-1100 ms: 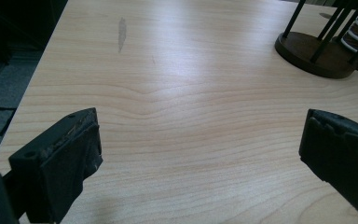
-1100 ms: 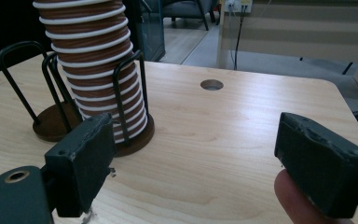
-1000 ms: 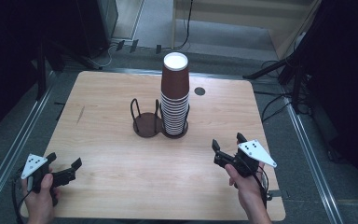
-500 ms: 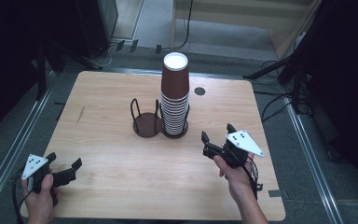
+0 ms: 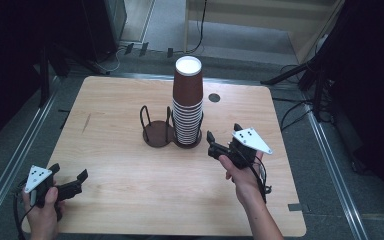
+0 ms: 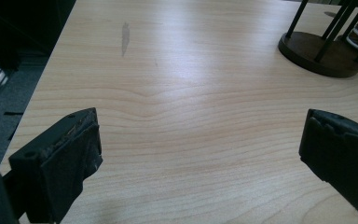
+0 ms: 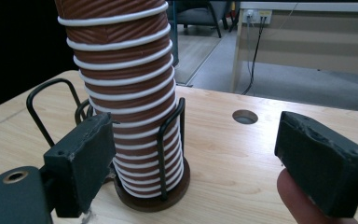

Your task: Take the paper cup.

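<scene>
Cup stack [image 5: 187, 102] stands upright in the right-hand ring of the holder [image 5: 172, 131], mid-tabletop [image 5: 130, 170]. Right gripper [image 5: 225, 140], jaws wide and empty, sits just beside it. Advise squaring the jaws on the top cup. Left gripper [image 5: 70, 181] wide open, empty, near the corner.

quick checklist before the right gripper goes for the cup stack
1. Right gripper open: ok, its fingers stand wide apart.
2. Right gripper aimed at the cup stack: ok, the stack rises ahead between its fingers, nearer the left one.
3. Stack seated upright in the holder: ok, in its right ring.
4. Holder's wire loops out of the grasp path: not ok low on the stack; higher up is free.
5. Left gripper out of the way: ok, open at the table near corner.
6. How tightly the cups nest: cannot tell.
</scene>
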